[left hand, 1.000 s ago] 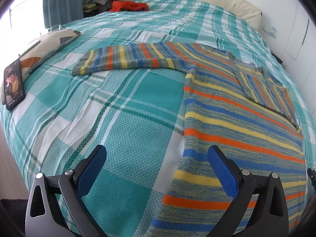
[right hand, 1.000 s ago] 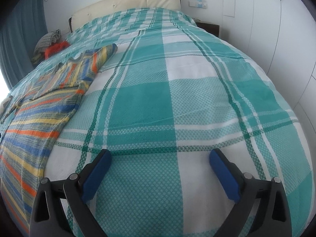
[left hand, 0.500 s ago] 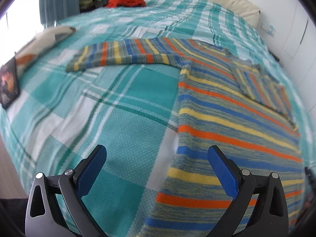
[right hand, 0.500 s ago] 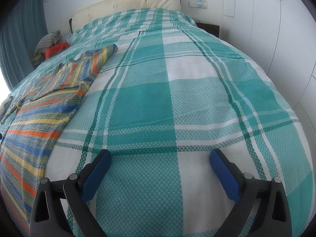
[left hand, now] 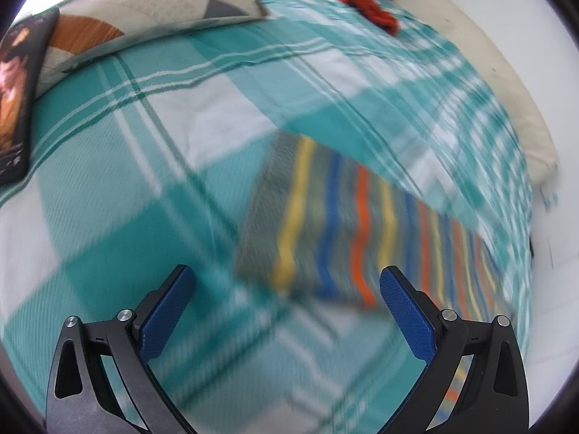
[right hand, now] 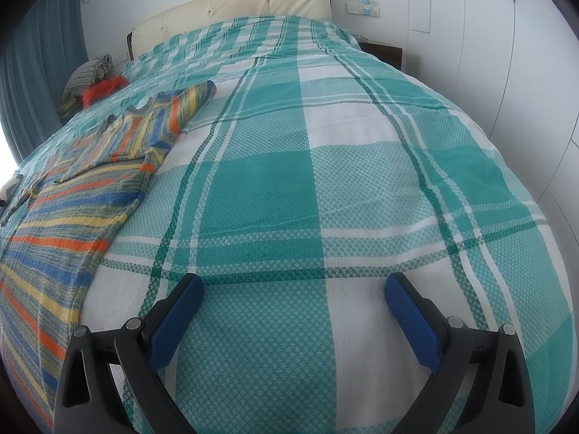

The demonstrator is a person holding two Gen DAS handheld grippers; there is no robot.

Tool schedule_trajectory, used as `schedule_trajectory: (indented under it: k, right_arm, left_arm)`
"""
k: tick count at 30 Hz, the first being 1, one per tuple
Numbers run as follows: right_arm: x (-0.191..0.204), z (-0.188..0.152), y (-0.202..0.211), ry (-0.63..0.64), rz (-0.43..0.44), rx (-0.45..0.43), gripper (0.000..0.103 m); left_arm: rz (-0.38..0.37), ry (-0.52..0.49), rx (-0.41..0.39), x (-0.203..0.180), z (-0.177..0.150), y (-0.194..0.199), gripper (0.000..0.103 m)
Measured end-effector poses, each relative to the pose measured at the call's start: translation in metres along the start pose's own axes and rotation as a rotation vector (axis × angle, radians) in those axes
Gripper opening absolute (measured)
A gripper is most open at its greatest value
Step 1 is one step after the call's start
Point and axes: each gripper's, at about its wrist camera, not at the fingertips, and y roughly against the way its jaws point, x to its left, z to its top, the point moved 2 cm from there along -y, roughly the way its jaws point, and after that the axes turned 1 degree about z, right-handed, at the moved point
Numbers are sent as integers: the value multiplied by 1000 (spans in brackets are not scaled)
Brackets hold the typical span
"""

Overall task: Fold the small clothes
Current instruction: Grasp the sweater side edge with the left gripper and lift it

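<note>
A striped sweater in blue, yellow, orange and grey lies flat on the teal plaid bedspread. In the blurred left wrist view its outstretched sleeve [left hand: 325, 231] lies just ahead of my left gripper [left hand: 286, 282], which is open and empty, with the cuff end between the blue pads. In the right wrist view the sweater's body [right hand: 72, 195] lies at the left, with one sleeve folded across the chest. My right gripper [right hand: 293, 289] is open and empty over bare bedspread [right hand: 325, 166], to the right of the sweater.
A phone [left hand: 14, 101] and a patterned pillow [left hand: 144, 14] lie at the bed's left edge. A red garment [left hand: 365, 3] and a grey pile [right hand: 87, 76] sit near the headboard [right hand: 231, 11]. White wardrobe doors [right hand: 506, 54] stand at the right.
My left gripper has swung left and forward, from the sweater's hem to the cuff of the outstretched sleeve; the view is motion-blurred. The right gripper has barely moved.
</note>
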Motion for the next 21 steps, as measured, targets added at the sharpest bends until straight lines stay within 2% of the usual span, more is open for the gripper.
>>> schedule_trajectory:
  k: [1,2,3,4,5,6,9,13,17,21]
  right_arm:
    - [0,0,0,3,-4,0,100]
    - [1,0,0,5,-7,0,100]
    - [2,0,-1,8,-12,1,100]
    - [3,0,-1,10,-15,1,100]
    - [3,0,-1,13,-18,1,100]
    - [3,0,-2,14,-20,1,100]
    - [3,0,-3,15,-21,1,100]
    - [4,1,-3,17,-24,1,100]
    - [4,0,-3,16,-23,1,101]
    - [4,1,-3,16,-22,0,100]
  left_arm:
    - [3,-8,-12,-2,4,-2,101]
    - [1,-25,-26,-7,6,-3,92]
    - [-7,-49,-33,-12,7,-4,56]
    - [-6,-71,-22,-17,7,-6,28]
    - [-10,-93,4,-23,6,-10,7]
    - [-18,-114,9,-31,4,-7,4]
    - [-57,-217,-55,-61,6,21,4]
    - [-169,-450,-121,-151,-15,76,4]
    - [-310,-747,-147,-262,-79,123,4]
    - [-416,-924,-95,-334,-146,123,6]
